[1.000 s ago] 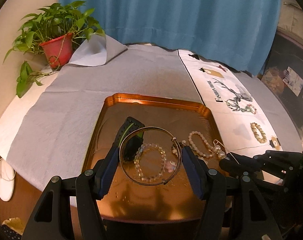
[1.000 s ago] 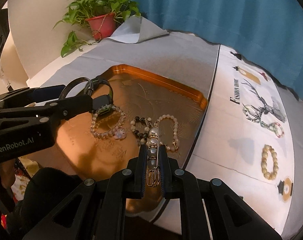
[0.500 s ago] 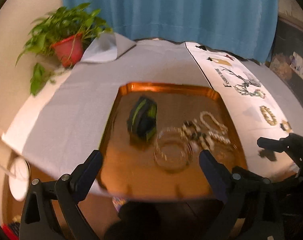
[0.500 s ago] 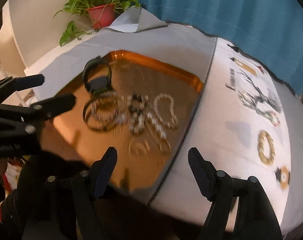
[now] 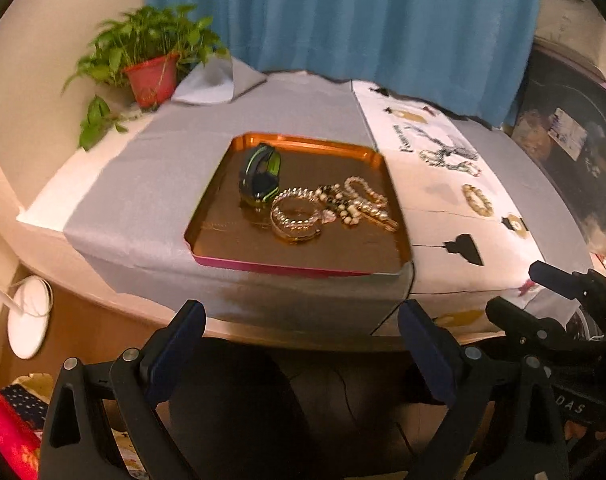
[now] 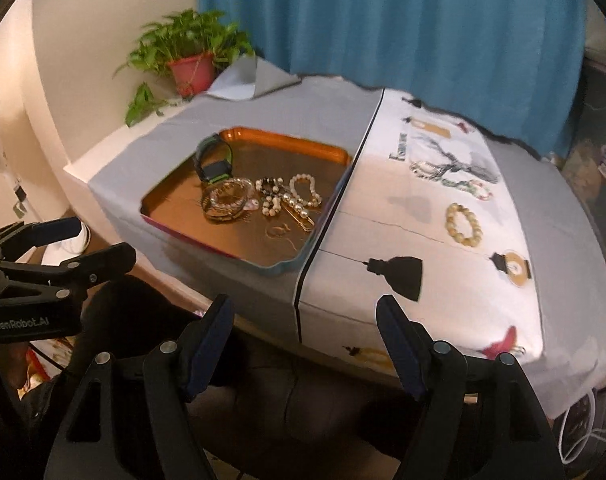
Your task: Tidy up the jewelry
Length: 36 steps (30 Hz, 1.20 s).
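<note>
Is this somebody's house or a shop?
Probably a room in a home. A potted plant sits by a blue curtain, and a cloth-covered table holds an orange tray of bracelets.

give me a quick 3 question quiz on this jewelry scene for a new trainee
1. True or false: both tongs, left and right, are empty.
2. Where does the green and black watch lie?
A. on the white printed cloth
B. in the orange tray
C. beside the potted plant
3. Fill in: the yellow bead bracelet lies outside the tray, on the ____ cloth.

Key
1. True: both stand open with nothing between them.
2. B, at the tray's far left, next to the heap of bracelets.
3. white printed
</note>
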Available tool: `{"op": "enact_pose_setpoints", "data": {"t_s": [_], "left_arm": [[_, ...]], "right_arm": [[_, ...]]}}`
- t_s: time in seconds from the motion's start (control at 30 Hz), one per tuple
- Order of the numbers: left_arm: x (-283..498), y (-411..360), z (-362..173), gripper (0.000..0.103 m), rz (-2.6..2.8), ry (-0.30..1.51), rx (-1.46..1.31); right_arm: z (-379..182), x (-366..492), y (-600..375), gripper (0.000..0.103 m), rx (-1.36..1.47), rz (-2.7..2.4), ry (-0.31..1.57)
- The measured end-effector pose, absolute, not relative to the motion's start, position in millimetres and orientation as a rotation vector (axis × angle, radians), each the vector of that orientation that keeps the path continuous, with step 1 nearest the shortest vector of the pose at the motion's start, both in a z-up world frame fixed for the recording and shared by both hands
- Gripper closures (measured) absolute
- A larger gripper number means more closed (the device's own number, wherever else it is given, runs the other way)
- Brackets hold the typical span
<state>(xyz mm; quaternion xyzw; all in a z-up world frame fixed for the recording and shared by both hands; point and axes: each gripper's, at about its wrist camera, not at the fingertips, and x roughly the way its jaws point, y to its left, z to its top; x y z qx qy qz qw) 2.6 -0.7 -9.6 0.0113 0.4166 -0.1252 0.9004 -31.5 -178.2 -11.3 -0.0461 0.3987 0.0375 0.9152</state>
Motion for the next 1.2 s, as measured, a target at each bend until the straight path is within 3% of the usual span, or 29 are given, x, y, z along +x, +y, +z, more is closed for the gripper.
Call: {"op": "enact_pose_setpoints", "data": {"t_s": [0.57, 1.2], "left_arm": [[-70, -25, 35, 0.007, -0.263, 0.753, 0.115], [-80, -32, 40, 0.007, -0.273, 0.737, 0.131]], "right_arm": [[11, -115, -190, 0.028, -0.060, 0.074, 0.733], [15, -122, -201, 0.028, -0.053, 0.061, 0.727]]}}
